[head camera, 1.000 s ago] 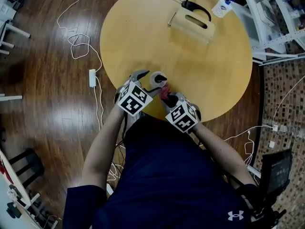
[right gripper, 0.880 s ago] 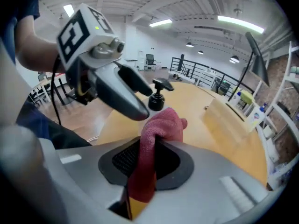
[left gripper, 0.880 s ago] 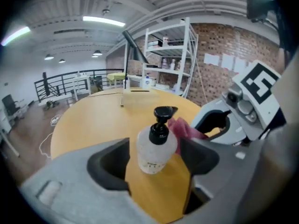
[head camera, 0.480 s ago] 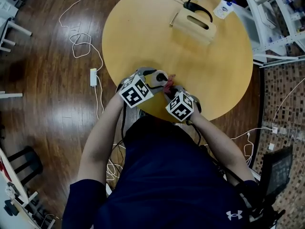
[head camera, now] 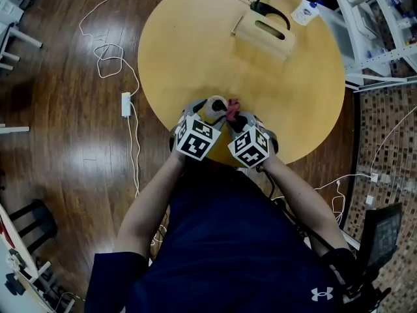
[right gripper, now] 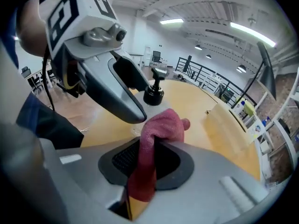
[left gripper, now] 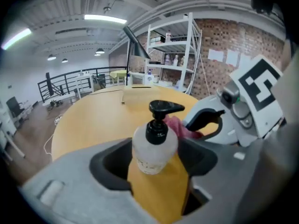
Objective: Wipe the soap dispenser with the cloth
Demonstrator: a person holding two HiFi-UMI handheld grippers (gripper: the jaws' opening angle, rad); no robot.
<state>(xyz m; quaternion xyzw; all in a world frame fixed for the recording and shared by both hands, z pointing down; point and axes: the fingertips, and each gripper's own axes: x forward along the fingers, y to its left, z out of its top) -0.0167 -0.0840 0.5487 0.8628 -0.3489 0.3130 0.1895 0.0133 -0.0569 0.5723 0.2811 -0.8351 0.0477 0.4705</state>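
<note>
Sitting near the person, at the 6 o'clock edge of the round table (head camera: pixel 195 44) in the head view, is all the work, and a wooden box (head camera: pixel 264 36) stays far off near 1 o'clock. The two tools have come closer together than they were a moment ago. The left hand-held gripper (left gripper: pixel 156 148) has rolled a bit, and its jaws have just been closing, with the soap dispenser (head camera: pixel 215 106) between them. Now they hug the bottle on both sides, quite wide because the bottle is fat. The right hand-held gripper (right gripper: pixel 149 158) has slid in from about 4 o'clock. Its jaws are narrow and pinch the red cloth (right gripper: pixel 161 125), which sticks up in a soft bump. The cloth is now at 3 o'clock from the dispenser, just beside its black pump. I cannot tell if it touches yet. I think this means the bottle is held steady and the wiping is about to start or has only just started. The next rub should go softly, so the bottle does not slip out.
</note>
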